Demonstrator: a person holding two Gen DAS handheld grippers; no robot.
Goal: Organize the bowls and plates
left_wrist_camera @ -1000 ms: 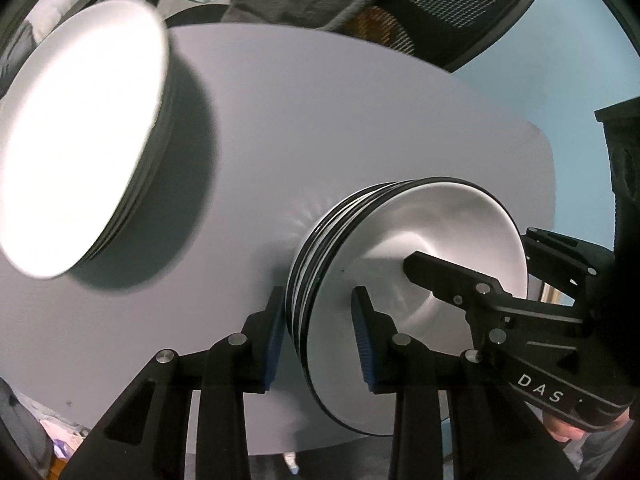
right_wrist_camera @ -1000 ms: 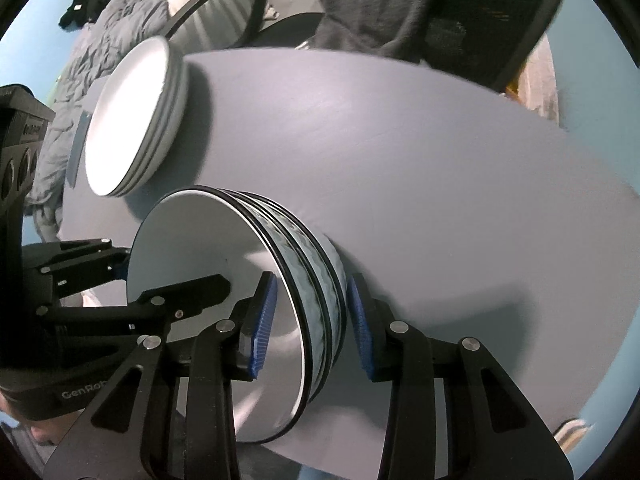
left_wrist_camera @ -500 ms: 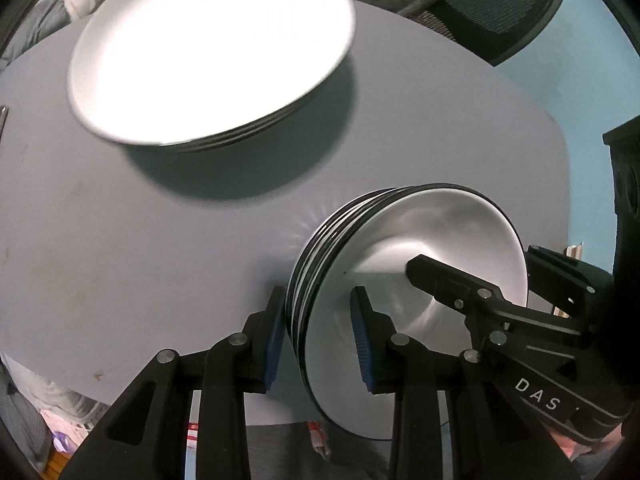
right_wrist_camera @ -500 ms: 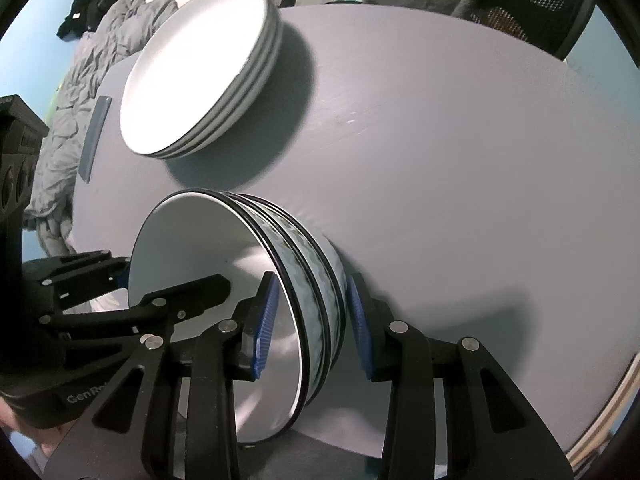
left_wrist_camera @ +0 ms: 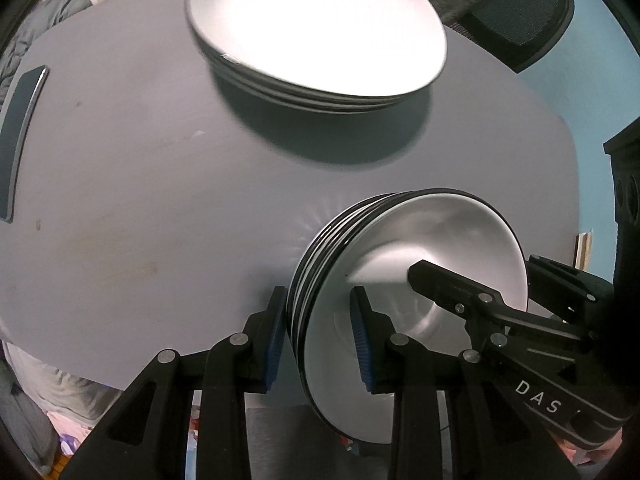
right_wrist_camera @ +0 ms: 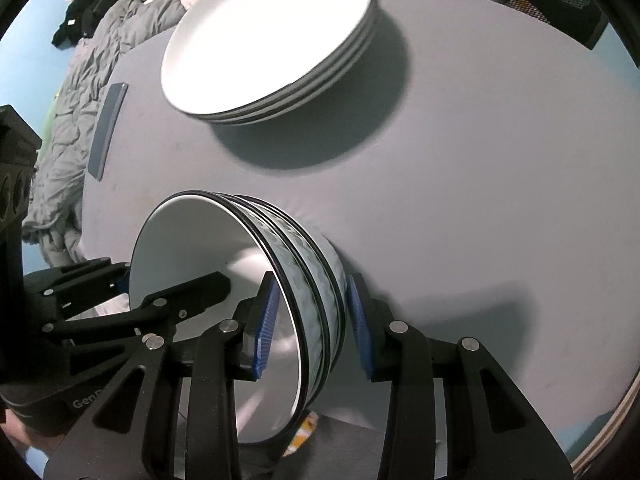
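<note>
A stack of nested bowls [left_wrist_camera: 420, 280] with black rims and patterned grey sides is held between both grippers above the grey table [left_wrist_camera: 140, 200]. My left gripper [left_wrist_camera: 320, 336] is shut on the stack's rim from one side. My right gripper [right_wrist_camera: 312, 324] is shut on the opposite rim of the bowl stack [right_wrist_camera: 248, 280]. Each gripper shows in the other's view, with a finger inside the top bowl. A stack of white plates [left_wrist_camera: 316, 28] sits on the table beyond the bowls, and it also shows in the right wrist view [right_wrist_camera: 272, 36].
A dark flat phone-like object [left_wrist_camera: 22, 136] lies near the table's left edge, also in the right wrist view [right_wrist_camera: 108, 128]. A mesh office chair [left_wrist_camera: 532, 12] stands behind the table. Crumpled grey bedding [right_wrist_camera: 68, 92] lies to the left.
Both grippers have swung around with the bowl stack held between them. The plate stack has shifted in view from the upper left toward the top centre and now looks nearer.
</note>
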